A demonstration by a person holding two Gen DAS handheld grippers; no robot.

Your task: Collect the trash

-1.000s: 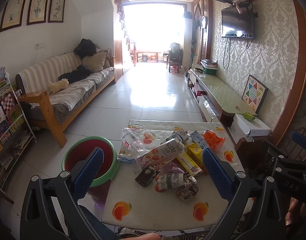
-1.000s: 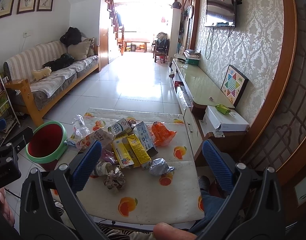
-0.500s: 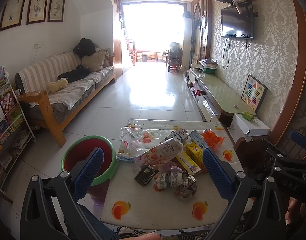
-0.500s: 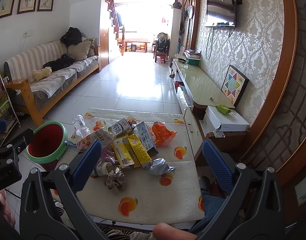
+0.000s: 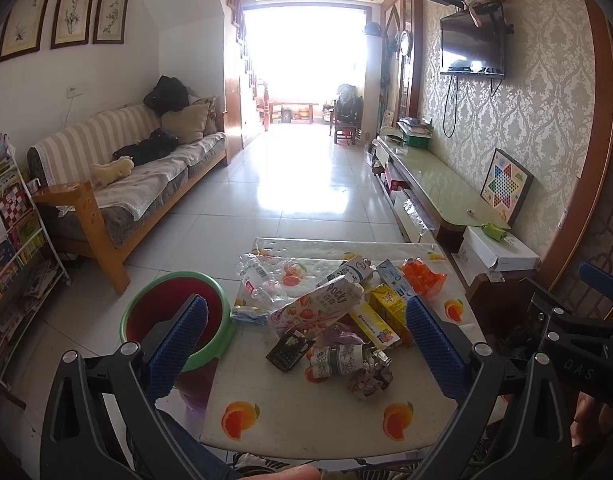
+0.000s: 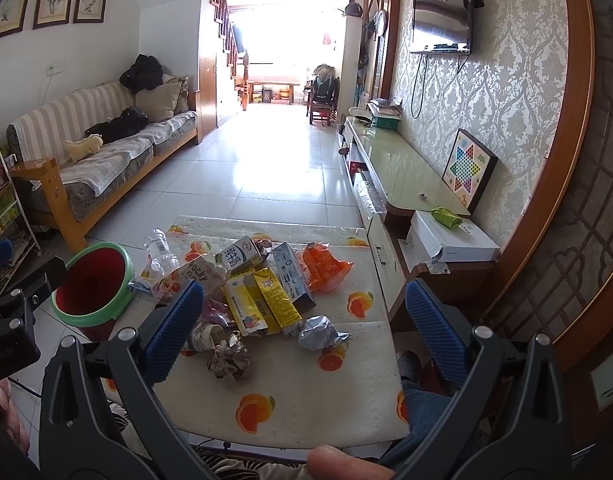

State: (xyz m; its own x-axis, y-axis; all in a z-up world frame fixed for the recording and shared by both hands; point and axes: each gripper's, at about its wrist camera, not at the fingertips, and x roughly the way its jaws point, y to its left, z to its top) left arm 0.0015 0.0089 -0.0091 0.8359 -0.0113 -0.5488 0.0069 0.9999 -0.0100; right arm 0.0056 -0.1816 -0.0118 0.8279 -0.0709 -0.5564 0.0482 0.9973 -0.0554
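Both grippers empty, left gripper (image 5: 302, 344) and right gripper (image 6: 302, 328) with fingers spread wide above the trash pile (image 6: 250, 292) mid-table. Bin (image 5: 174, 316) sits off the table's left edge. Risk: the tangled pile means grabbing one carton likely drags neighbours off, and crumpled foil (image 6: 320, 333) may slip.

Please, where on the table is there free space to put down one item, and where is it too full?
The table's near strip is bare, between the crumpled paper ball and the front edge. The right side beyond the silver foil wad and orange bag is also open. The middle and left, around the yellow cartons and Pocky bag, are crowded.
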